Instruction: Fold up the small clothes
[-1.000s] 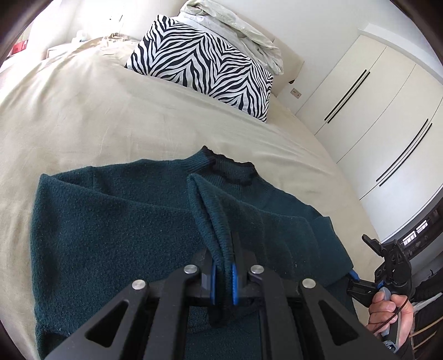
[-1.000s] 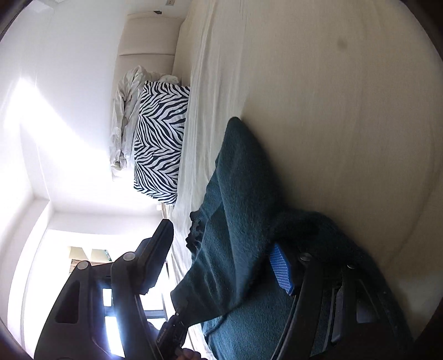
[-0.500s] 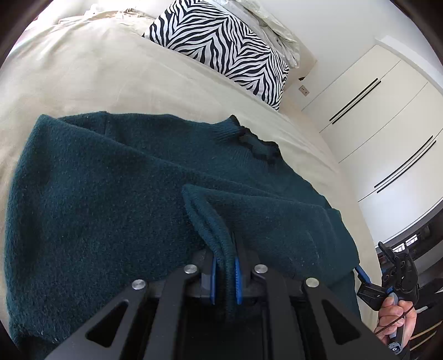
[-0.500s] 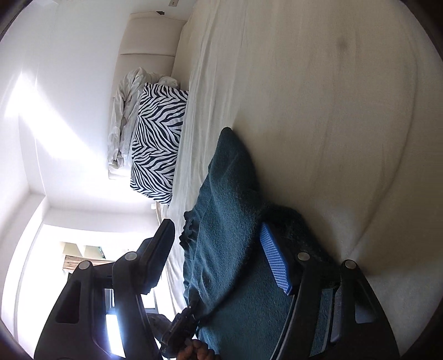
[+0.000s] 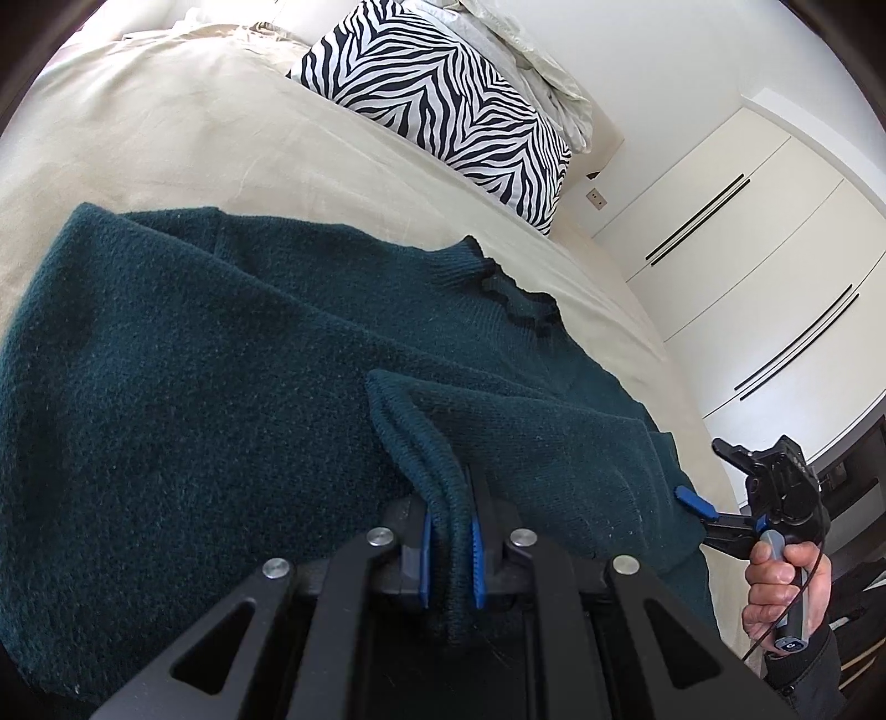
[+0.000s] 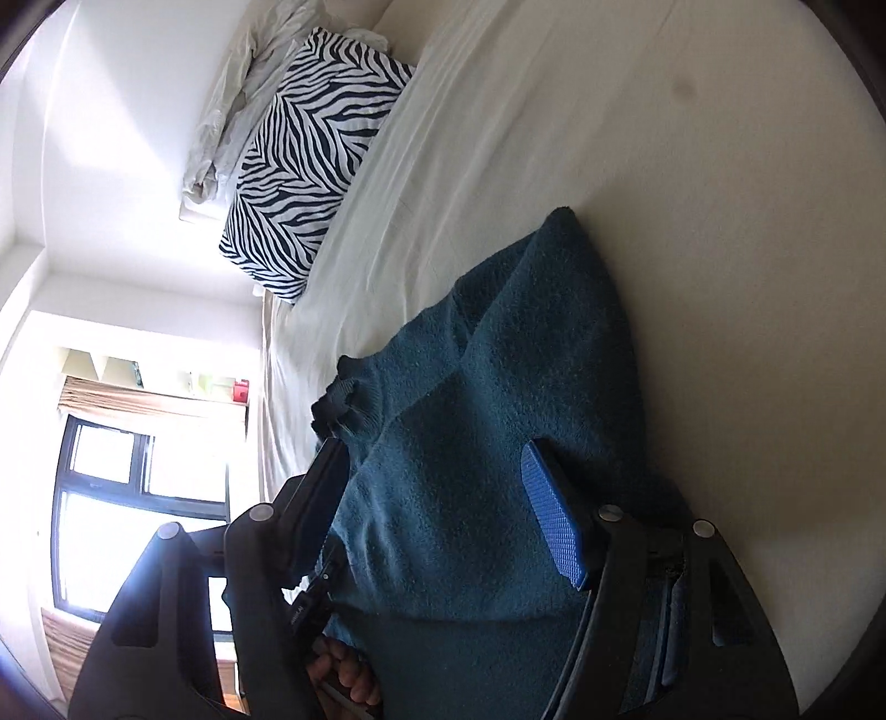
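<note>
A dark teal knit sweater [image 5: 221,387] lies on the cream bed sheet [image 5: 194,138], its dark collar [image 5: 520,302] toward the pillow. My left gripper [image 5: 449,545] is shut on a folded ribbed edge of the sweater, a sleeve or hem, and holds it over the sweater's body. My right gripper [image 6: 437,509] is open, its jaws wide apart with the sweater [image 6: 498,443] lying between them. It also shows in the left wrist view [image 5: 695,507] at the sweater's right edge, held by a hand.
A zebra-print pillow [image 5: 443,111] and a crumpled white duvet [image 5: 531,50] lie at the head of the bed. White wardrobe doors [image 5: 747,249] stand to the right. A window [image 6: 138,498] is beyond the bed in the right wrist view.
My left gripper has carried the folded edge farther across the sweater's body. My right gripper has stayed open and tilted, with more of the sweater now between its jaws.
</note>
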Demonstrator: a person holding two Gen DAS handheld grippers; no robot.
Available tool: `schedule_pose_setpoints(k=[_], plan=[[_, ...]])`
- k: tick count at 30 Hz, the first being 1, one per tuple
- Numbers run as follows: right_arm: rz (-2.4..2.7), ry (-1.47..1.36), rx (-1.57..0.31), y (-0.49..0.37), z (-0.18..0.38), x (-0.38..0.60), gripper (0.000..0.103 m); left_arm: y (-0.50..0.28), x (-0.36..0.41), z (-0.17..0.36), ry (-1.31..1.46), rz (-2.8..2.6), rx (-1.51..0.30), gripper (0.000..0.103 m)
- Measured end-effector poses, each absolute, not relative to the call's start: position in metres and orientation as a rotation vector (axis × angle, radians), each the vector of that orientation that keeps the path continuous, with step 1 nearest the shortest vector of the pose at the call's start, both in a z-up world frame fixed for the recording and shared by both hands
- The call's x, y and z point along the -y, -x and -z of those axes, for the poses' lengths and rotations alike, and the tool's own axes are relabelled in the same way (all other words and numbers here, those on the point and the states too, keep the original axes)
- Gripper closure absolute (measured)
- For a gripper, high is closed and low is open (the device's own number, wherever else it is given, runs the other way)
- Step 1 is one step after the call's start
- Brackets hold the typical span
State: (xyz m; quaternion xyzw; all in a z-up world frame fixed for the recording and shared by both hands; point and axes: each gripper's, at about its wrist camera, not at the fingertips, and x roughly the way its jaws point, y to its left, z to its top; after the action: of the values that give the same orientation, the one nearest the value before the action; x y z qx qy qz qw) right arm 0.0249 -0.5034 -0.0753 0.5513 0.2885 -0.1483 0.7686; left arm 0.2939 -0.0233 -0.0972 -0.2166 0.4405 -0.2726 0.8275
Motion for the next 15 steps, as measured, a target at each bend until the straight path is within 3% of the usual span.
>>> schedule_pose_setpoints(k=[15], plan=[[0.317, -1.198, -0.554, -0.028, 0.083, 0.554, 0.04, -0.294, 0.03, 0.097, 0.42, 0.564, -0.922, 0.089]])
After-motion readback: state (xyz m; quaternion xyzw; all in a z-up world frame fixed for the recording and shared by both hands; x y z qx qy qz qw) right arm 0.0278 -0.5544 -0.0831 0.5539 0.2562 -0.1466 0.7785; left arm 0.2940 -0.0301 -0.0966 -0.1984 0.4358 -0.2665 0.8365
